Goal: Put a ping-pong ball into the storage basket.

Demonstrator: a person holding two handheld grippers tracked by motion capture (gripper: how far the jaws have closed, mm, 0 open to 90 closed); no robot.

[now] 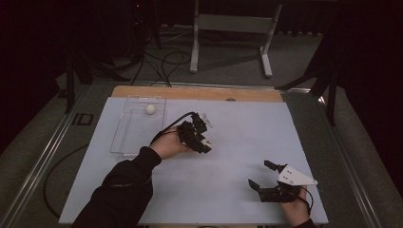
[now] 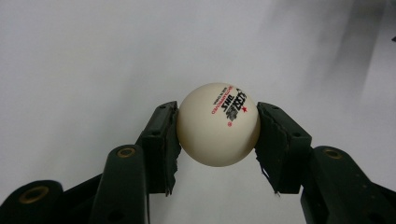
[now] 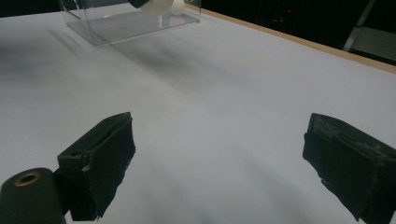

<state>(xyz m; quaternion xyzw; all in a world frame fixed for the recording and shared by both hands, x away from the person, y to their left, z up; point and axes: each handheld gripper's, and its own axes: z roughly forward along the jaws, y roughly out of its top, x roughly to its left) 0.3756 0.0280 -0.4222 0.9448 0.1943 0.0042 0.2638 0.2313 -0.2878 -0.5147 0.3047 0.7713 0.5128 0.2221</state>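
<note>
A white table-tennis ball (image 2: 218,124) with red and black print sits between the two black pads of my left gripper (image 2: 218,133), which is shut on it just above the pale blue table top. In the high view the left gripper (image 1: 204,142) is near the table's middle, right of a clear plastic tray (image 1: 134,133). A second white ball (image 1: 150,109) lies at the far end of that tray. My right gripper (image 1: 259,173) rests near the front right of the table, jaws wide open with nothing between them (image 3: 219,144).
The pale blue mat (image 1: 247,128) covers the table, with a wooden strip (image 1: 199,92) along its far edge. The clear tray (image 3: 98,28) shows at the top of the right gripper view. A white metal stand (image 1: 233,23) and cables lie on the floor beyond.
</note>
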